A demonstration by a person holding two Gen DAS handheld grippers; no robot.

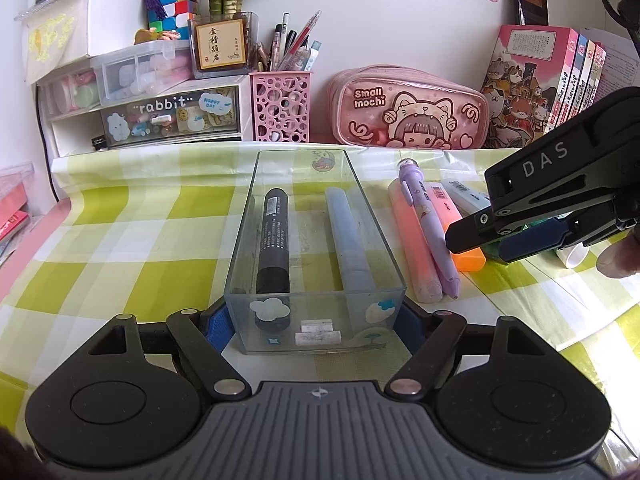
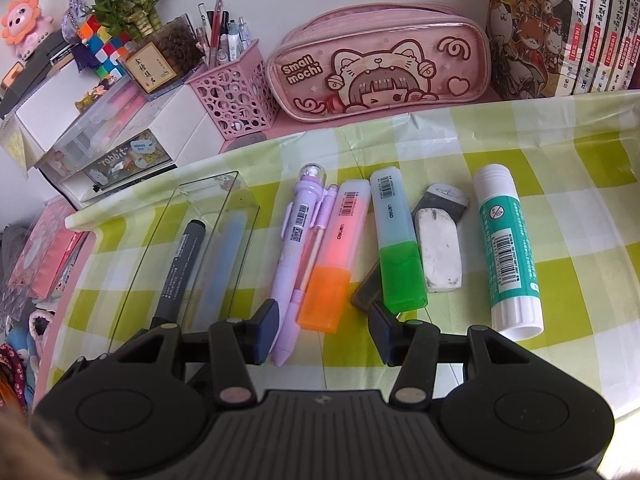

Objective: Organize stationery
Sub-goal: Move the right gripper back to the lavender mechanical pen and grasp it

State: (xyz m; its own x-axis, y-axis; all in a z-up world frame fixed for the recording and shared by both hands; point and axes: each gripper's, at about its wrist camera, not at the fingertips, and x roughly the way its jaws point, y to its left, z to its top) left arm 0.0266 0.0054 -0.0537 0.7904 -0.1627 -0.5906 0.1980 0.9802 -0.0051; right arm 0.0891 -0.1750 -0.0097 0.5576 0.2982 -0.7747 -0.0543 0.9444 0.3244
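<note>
A clear rectangular box (image 1: 316,316) lies on the checked cloth and holds a black marker (image 1: 274,240) and a pale blue highlighter (image 1: 352,240). My left gripper (image 1: 311,324) straddles the box's near end, its blue pads against both side walls. To the right lie a purple pen (image 2: 294,248), an orange highlighter (image 2: 336,256), a green highlighter (image 2: 396,248), a white eraser (image 2: 438,252) and a glue stick (image 2: 508,248). My right gripper (image 2: 324,330) hovers open over the near ends of the pen and the orange highlighter. Its pads touch neither.
A pink pencil case (image 2: 380,68), a pink pen cup (image 2: 236,100) and a small drawer unit (image 1: 160,116) line the back wall. Books (image 1: 560,80) stand at the back right. The cloth's edge drops away at the left.
</note>
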